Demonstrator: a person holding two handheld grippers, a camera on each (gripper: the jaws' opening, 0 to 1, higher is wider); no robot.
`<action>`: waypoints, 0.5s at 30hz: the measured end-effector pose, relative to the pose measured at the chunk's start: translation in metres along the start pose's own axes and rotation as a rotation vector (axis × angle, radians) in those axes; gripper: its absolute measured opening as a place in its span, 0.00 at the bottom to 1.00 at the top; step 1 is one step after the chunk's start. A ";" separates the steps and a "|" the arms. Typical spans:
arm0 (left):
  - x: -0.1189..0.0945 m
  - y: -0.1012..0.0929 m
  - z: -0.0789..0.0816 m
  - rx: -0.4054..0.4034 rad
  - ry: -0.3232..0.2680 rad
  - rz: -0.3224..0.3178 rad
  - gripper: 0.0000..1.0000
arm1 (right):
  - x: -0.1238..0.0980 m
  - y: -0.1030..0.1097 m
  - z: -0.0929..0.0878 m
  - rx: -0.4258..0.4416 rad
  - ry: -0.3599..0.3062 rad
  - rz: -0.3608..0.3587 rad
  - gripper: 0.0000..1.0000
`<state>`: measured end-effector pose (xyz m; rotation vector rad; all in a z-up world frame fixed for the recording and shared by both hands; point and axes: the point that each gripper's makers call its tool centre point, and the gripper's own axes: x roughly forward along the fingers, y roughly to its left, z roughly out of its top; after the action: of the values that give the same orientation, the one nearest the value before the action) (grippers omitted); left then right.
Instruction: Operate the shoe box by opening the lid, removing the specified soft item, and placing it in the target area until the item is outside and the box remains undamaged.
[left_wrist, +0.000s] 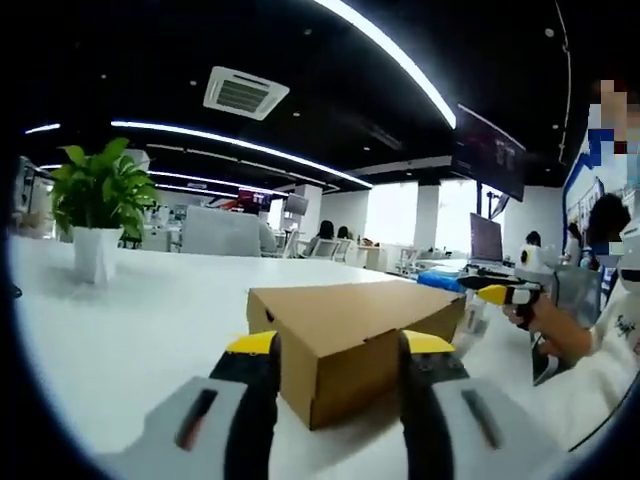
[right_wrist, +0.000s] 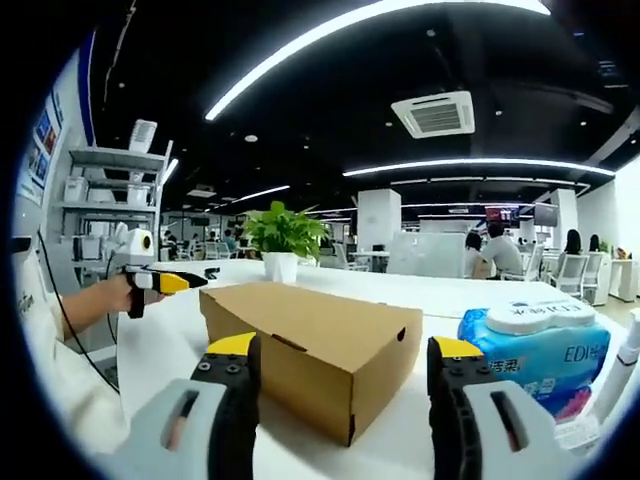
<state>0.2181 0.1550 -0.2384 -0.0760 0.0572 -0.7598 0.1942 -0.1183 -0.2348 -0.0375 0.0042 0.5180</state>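
The left claw (left_wrist: 341, 350) is spread wide, its jaws flanking the near corner of the closed cardboard shoe box (left_wrist: 365, 340) on the white worktop (left_wrist: 140, 340). The right claw (right_wrist: 343, 352), also spread, frames the box's end; a blue tissue pack (right_wrist: 535, 350) lies just beside it, a potted plant (right_wrist: 282, 240) beyond.

Shoe box (left_wrist: 355, 340) lower corners behind jaws, tissue pack (right_wrist: 535, 355) cut by a jaw, contents unseen
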 end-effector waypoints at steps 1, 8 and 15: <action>0.000 0.002 0.002 0.008 -0.014 0.013 0.57 | 0.001 0.001 -0.001 -0.004 0.005 0.001 0.69; 0.005 0.007 -0.002 0.022 0.015 0.036 0.70 | 0.012 0.003 -0.012 -0.052 0.042 0.003 0.71; 0.012 -0.003 -0.014 0.093 0.081 0.024 0.70 | 0.023 0.006 -0.020 -0.058 0.074 0.028 0.77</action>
<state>0.2232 0.1441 -0.2520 0.0441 0.1000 -0.7406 0.2114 -0.1027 -0.2555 -0.1137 0.0618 0.5449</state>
